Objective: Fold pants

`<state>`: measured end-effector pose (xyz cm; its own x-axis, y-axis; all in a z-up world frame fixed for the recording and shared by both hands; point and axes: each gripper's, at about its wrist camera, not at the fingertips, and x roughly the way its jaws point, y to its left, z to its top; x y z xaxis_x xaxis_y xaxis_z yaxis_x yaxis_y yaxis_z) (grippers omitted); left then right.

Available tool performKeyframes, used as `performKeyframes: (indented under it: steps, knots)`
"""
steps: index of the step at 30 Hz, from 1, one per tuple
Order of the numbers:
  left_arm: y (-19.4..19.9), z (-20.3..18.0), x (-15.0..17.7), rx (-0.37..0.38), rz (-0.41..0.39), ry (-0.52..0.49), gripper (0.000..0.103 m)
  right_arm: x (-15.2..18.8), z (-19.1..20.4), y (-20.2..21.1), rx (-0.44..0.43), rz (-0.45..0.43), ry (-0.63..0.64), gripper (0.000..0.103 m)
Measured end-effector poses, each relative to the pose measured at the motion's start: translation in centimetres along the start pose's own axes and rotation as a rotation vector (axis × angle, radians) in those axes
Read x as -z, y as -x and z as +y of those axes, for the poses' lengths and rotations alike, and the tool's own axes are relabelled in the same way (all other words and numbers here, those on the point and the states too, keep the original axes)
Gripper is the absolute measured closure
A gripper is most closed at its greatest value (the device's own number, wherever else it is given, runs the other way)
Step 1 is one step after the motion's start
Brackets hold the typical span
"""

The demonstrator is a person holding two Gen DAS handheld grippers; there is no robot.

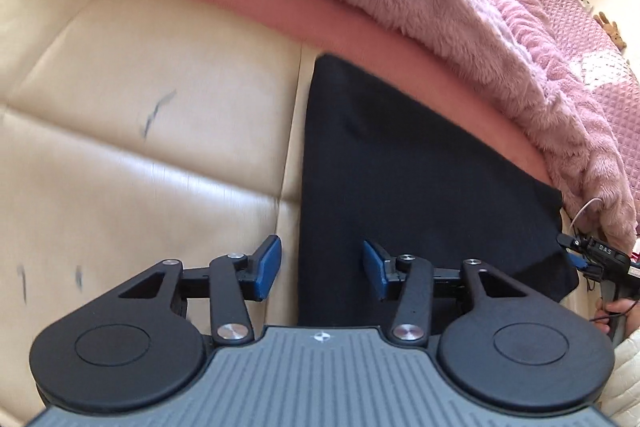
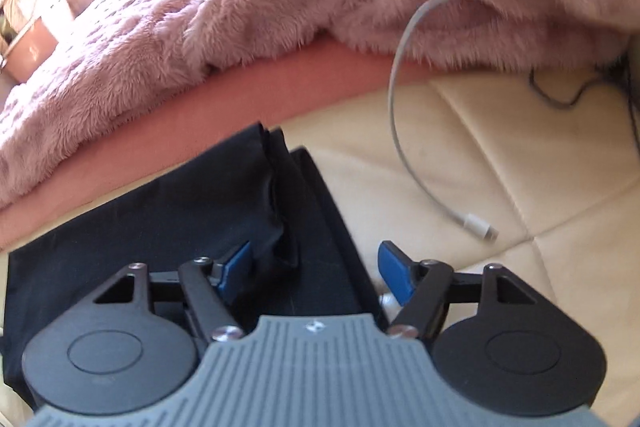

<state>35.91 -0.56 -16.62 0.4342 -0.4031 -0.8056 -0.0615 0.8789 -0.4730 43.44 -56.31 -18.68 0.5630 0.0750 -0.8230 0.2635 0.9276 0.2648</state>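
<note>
Cream cushion [image 1: 140, 147] under black pants [image 1: 400, 187]

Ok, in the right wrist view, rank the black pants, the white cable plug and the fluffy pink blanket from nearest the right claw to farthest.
1. Black pants: lying between the open right claw fingers.
2. White cable plug: on the cream cushion, up and right.
3. Fluffy pink blanket: across the top, behind.

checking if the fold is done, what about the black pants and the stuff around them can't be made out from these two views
- Black pants, left wrist view: near end hidden under the left gripper.
- Pants, right wrist view: near part covered by the right gripper; layers too dark to count.
- White cable: far end hidden under the pink blanket.
- Items at upper left, right wrist view: blurred, overexposed.
</note>
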Motion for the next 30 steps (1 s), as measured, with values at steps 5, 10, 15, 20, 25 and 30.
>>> performKeyframes:
  steps: [5, 10, 15, 20, 25, 30]
  knots:
    - [0.5, -0.6, 0.6, -0.078, 0.012, -0.01, 0.092, 1.0, 0.5, 0.6, 0.014, -0.02, 0.011, 0.056]
    - [1.6, -0.3, 0.4, -0.197, 0.055, -0.089, 0.095, 2.9, 1.5, 1.6, -0.022, 0.004, -0.018, 0.062]
    - [4.7, 3.3, 1.0, -0.323, 0.105, -0.156, 0.095, 7.8, 4.9, 3.4, -0.084, 0.055, -0.023, 0.062]
    - [8.2, 7.7, 1.5, -0.456, 0.17, -0.224, 0.095, 14.4, 9.8, 5.7, -0.134, 0.097, -0.048, 0.062]
    - [10.6, 10.7, 2.3, -0.544, 0.209, -0.304, 0.094, 19.8, 13.9, 8.1, -0.16, 0.116, -0.064, 0.064]
    - [12.0, 12.5, 3.4, -0.557, 0.185, -0.333, 0.088, 23.3, 15.8, 9.5, -0.161, 0.122, -0.026, 0.064]
